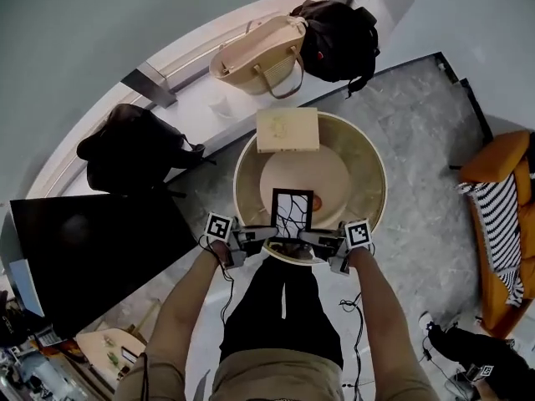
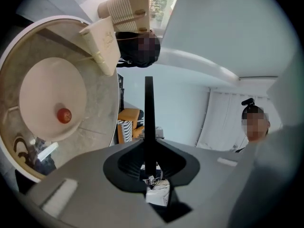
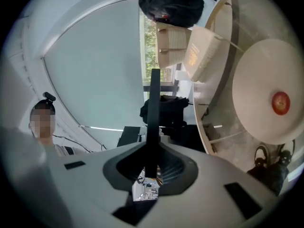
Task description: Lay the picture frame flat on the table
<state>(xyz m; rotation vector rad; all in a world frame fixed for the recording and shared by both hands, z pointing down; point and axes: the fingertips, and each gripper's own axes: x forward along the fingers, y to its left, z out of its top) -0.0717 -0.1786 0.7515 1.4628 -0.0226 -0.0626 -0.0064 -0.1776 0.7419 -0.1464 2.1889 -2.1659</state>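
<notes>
Round cream tabletop [image 1: 370, 167] on a grey stone floor [image 1: 418, 124]. At its near rim, the left gripper [image 1: 266, 235] and right gripper [image 1: 308, 236] each close tightly on one side edge of the black picture frame [image 1: 292, 210], whose face shows from above. A wooden box [image 1: 287, 129] sits at the far rim. Bags [image 1: 255, 61] rest on the window ledge [image 1: 196, 98].

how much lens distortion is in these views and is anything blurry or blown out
Head view: strong fisheye, the window ledge bows into an arc, yet the picture frame is sharp. Left gripper view: black vignette at the corners, the round table has a bent rim, nothing badly blown out. Right gripper view: same vignette, picture frame edge-on as a crisp dark bar.
</notes>
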